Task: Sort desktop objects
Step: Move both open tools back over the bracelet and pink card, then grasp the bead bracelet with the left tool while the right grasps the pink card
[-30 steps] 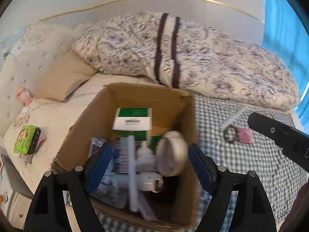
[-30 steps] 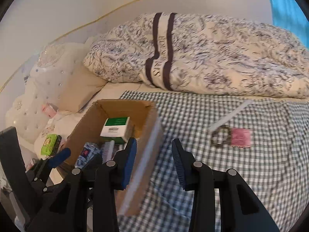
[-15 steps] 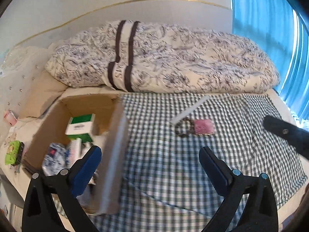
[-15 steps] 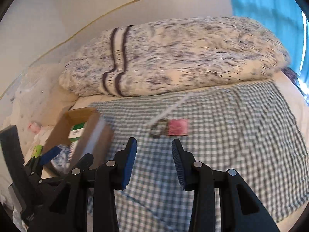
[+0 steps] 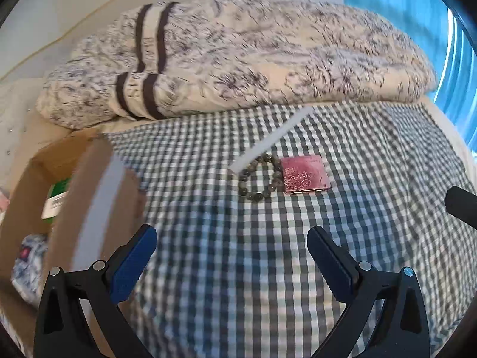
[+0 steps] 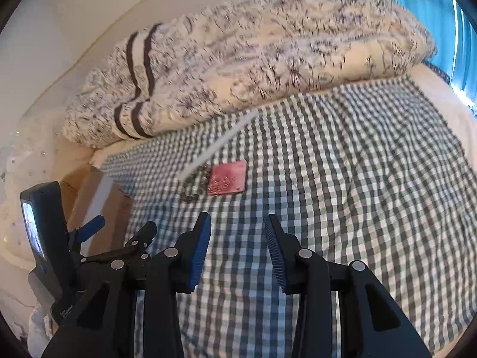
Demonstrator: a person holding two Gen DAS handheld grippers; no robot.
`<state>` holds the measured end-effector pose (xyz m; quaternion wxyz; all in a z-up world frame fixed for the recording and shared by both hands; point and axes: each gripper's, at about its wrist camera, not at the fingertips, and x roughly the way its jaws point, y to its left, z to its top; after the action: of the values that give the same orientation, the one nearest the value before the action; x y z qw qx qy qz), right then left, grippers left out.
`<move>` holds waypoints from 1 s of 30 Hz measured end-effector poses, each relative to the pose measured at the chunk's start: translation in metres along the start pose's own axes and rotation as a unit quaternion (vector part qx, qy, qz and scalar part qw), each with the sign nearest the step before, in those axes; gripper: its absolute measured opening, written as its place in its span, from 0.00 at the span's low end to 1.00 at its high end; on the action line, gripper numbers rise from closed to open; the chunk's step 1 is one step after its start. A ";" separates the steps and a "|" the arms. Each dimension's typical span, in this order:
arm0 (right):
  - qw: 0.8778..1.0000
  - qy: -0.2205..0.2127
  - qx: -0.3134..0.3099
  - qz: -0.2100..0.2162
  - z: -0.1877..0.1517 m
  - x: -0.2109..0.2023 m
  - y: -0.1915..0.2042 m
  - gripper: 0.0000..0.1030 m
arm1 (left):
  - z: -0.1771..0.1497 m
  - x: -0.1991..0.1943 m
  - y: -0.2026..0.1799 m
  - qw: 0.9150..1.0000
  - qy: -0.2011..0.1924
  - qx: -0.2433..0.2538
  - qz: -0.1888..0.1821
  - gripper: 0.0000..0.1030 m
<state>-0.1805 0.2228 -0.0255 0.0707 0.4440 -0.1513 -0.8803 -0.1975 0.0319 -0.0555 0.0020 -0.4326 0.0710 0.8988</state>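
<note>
We see a flat pink square case with roses on its lid (image 5: 304, 173) lying on a green-and-white checked cloth (image 5: 238, 268). In the left wrist view it sits at about 1 o'clock from the middle. A ring of round grey-green beads (image 5: 260, 177) lies just beside the case, on its 9 o'clock side, and seems to touch its edge. A long thin white stick (image 5: 272, 137) runs from the beads up toward 1 o'clock, and its far end stops near a big puffy blanket with dark flower prints and two brown stripes (image 5: 238, 59).

At 9 o'clock stands a brown cardboard box (image 5: 89, 197) with its top open. Its near wall has a white strip down it. Inside we can make out a green-and-white packet (image 5: 56, 200) and something blue and white (image 5: 26, 253), both blurry.

Our left gripper (image 5: 232, 249) is spread wide, with nothing between its blue pads (image 5: 134, 262). Bare checked cloth fills the room between the pads and the pink case. Our right gripper (image 6: 237, 244) is open a little, about half as wide, and holds nothing. In its view the pink case is at 12 o'clock, with clear cloth in between.

The cloth has lots of free room toward 3 o'clock, out to its edge by the blue curtain (image 5: 447, 59). The blanket closes off the 12 o'clock side.
</note>
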 end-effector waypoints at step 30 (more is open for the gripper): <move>0.997 0.073 0.005 -0.024 0.031 0.142 -0.005 0.36 | 0.031 0.152 -0.001 0.997 0.048 -0.044 -0.052 0.68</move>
<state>-0.2903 0.1971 -0.1175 0.0580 0.5108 -0.1394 -0.8463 -0.3168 0.0277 -0.1546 0.0264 -0.4780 0.0093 0.8779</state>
